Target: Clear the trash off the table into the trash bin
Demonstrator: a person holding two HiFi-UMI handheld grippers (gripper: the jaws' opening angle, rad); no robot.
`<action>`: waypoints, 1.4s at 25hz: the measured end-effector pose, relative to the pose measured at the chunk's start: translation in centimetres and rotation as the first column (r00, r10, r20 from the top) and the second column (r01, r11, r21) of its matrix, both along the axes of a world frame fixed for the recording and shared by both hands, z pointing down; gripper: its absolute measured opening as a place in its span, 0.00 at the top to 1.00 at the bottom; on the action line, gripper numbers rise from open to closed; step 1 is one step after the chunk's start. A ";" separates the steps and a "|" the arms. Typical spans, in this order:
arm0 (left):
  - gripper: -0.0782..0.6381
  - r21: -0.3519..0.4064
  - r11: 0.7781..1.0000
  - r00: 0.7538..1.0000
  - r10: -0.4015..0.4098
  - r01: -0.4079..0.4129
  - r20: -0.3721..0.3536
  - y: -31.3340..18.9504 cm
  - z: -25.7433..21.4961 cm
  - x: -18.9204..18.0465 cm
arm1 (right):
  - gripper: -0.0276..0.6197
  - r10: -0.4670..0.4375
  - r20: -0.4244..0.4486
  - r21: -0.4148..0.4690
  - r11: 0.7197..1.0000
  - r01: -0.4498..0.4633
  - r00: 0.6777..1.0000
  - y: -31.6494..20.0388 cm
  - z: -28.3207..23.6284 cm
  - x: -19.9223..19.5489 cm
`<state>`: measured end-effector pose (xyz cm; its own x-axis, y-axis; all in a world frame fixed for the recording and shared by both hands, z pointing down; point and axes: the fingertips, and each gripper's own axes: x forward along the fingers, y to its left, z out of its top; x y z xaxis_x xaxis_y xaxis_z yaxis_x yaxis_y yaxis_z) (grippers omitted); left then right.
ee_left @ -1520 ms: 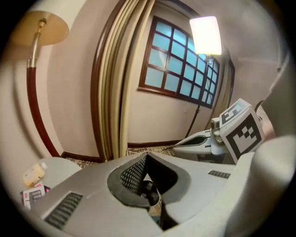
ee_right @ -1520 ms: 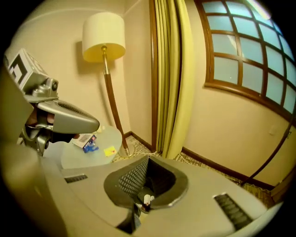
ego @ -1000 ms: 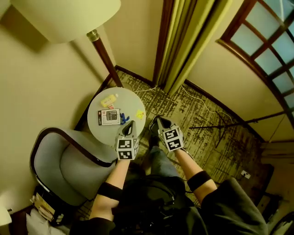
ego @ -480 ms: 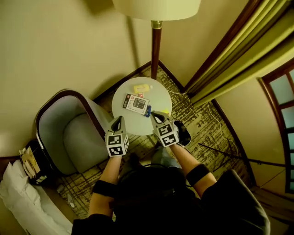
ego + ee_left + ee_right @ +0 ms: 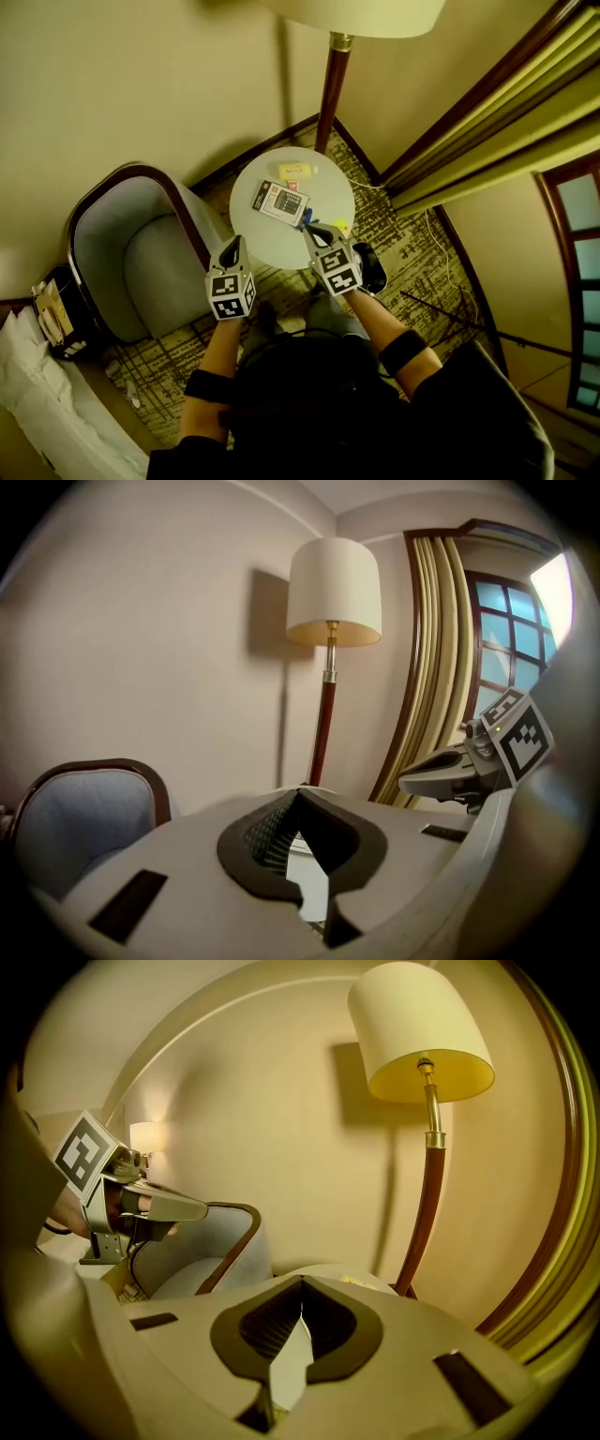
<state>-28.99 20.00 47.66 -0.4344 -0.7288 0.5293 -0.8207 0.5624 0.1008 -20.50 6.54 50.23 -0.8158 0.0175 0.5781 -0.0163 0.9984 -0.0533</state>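
Observation:
A small round white table stands ahead of me. On it lie a yellow packet, a black, white and red card pack, a small blue item and a yellow scrap. My left gripper hangs shut and empty just short of the table's near left edge. My right gripper is shut and empty over the near edge, beside the blue item. Each gripper view shows closed jaws, left and right, with only slivers of table top beyond them. A dark round container sits on the floor by the right gripper.
A grey armchair with a dark wooden frame stands left of the table. A floor lamp rises behind it against the wall. Curtains hang at the right, a thin cord lies on the patterned carpet, and white bedding fills the lower left.
The view has swung round, so the table now lies straight ahead instead of left. Both grippers swung with it toward the table's near edge, jaws shut throughout.

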 end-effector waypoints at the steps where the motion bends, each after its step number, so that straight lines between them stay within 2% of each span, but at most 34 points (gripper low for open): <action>1: 0.89 -0.004 1.000 1.000 0.002 -0.002 0.000 0.0 0.3 0.1 | 0.95 0.004 -0.007 -0.002 1.000 -0.004 1.000 -0.1 0.3 0.2; 4: 0.89 -0.026 0.999 0.999 0.039 -0.039 -0.002 -1.1 0.7 1.1 | 0.95 0.030 -0.034 -0.003 1.000 -0.030 0.999 -0.9 1.4 1.1; 7: 0.89 -0.044 0.995 0.996 0.093 -0.093 -0.002 -2.9 1.8 2.5 | 0.91 0.081 -0.084 0.014 0.997 -0.080 0.993 -2.7 3.5 2.7; 14: 0.89 -0.074 0.977 0.979 0.199 -0.202 -0.056 -7.8 5.6 6.1 | 0.85 0.160 -0.258 0.055 0.987 -0.151 0.953 -7.8 11.0 6.9; 15: 0.89 -0.079 0.973 0.975 0.211 -0.216 -0.063 -8.6 6.2 6.5 | 0.80 0.167 -0.279 0.051 0.986 -0.159 0.946 -8.6 12.2 7.3; 17: 0.89 -0.087 0.967 0.970 0.232 -0.238 -0.077 -10.3 7.6 7.1 | 0.63 0.172 -0.321 0.036 0.985 -0.169 0.931 -10.0 14.9 7.6; 24: 0.89 -0.091 0.948 0.946 0.291 -0.305 -0.143 -15.9 11.4 9.8 | 0.44 0.158 -0.436 0.012 0.985 -0.170 0.886 -13.0 23.6 8.3; 32: 0.89 -0.100 0.950 0.945 0.276 -0.297 -0.177 -19.2 15.8 10.2 | 0.43 0.121 -0.529 -0.052 0.983 -0.175 0.840 -14.4 31.7 8.6; 35: 0.89 -0.103 0.948 0.943 0.281 -0.302 -0.176 -20.0 16.7 10.3 | 0.43 0.125 -0.535 -0.054 0.982 -0.182 0.836 -15.2 33.2 8.4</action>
